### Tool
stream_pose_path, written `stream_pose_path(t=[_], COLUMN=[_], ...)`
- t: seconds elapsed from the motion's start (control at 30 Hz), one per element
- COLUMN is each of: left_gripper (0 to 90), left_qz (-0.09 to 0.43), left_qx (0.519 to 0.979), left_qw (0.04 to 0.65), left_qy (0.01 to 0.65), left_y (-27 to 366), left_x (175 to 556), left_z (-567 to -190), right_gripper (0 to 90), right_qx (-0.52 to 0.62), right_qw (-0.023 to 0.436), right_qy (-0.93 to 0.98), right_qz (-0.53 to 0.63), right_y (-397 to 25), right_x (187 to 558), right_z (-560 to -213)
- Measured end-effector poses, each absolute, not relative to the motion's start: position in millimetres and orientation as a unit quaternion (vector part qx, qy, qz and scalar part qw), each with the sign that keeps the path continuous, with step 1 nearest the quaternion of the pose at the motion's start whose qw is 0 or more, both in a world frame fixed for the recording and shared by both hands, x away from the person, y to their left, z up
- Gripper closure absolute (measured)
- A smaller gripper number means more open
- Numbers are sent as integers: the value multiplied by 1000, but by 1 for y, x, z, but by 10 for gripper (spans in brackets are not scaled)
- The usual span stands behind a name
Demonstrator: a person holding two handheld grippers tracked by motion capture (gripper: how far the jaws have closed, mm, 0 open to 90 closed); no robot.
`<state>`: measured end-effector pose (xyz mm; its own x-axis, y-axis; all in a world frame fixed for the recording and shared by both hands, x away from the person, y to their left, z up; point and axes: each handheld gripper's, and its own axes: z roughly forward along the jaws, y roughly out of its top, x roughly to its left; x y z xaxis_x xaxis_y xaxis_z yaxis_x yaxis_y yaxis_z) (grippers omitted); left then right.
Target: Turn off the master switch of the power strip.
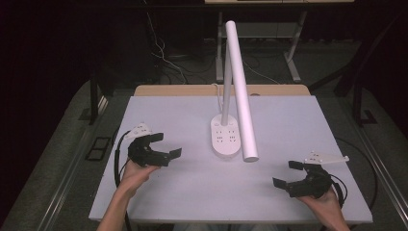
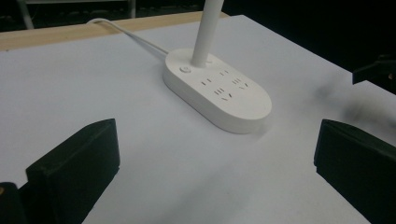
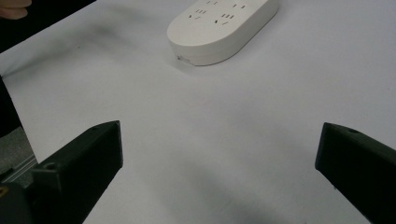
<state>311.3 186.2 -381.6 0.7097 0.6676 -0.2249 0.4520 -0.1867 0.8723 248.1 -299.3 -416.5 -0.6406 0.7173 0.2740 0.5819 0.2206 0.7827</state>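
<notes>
A white desk lamp stands mid-table: its oval base (image 1: 226, 136) carries sockets and a round button, a thin stem (image 1: 226, 96) rises from it, and a long white tube head (image 1: 241, 91) slants forward over the base. The left gripper view looks at that base (image 2: 219, 93), and so does the right gripper view, where the base (image 3: 223, 28) lies ahead. My left gripper (image 1: 166, 144) rests at the table's left, open and empty, jaws toward the base. Near the front right edge my right gripper (image 1: 287, 174) is open and empty, jaws pointing left.
The white tabletop (image 1: 192, 183) ends in a wooden strip (image 1: 173, 90) at the back. The lamp's white cord (image 2: 126, 32) runs off the back edge. Dark floor with cables and desk legs (image 1: 293, 53) lies beyond. A black cable (image 1: 117, 159) loops behind the left gripper.
</notes>
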Motion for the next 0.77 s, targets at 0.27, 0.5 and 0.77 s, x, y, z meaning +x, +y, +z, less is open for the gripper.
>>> stream_pose_path(t=[0.27,0.5,0.77], left_gripper=[0,0,0], left_qz=[95,80,80], left_qx=[767,776,780], left_qw=[519,504,499], left_qy=[365,370,369], left_y=[184,185,186], left_x=[293,273,263], left_z=[-400,-420,-426], right_gripper=[3,3,3], right_qx=[415,415,412], right_qw=[74,72,70], right_qy=[779,780,781], right_qz=[464,464,464], right_y=[-299,-298,-297], right_x=[248,247,246], right_z=[-417,-417,-416])
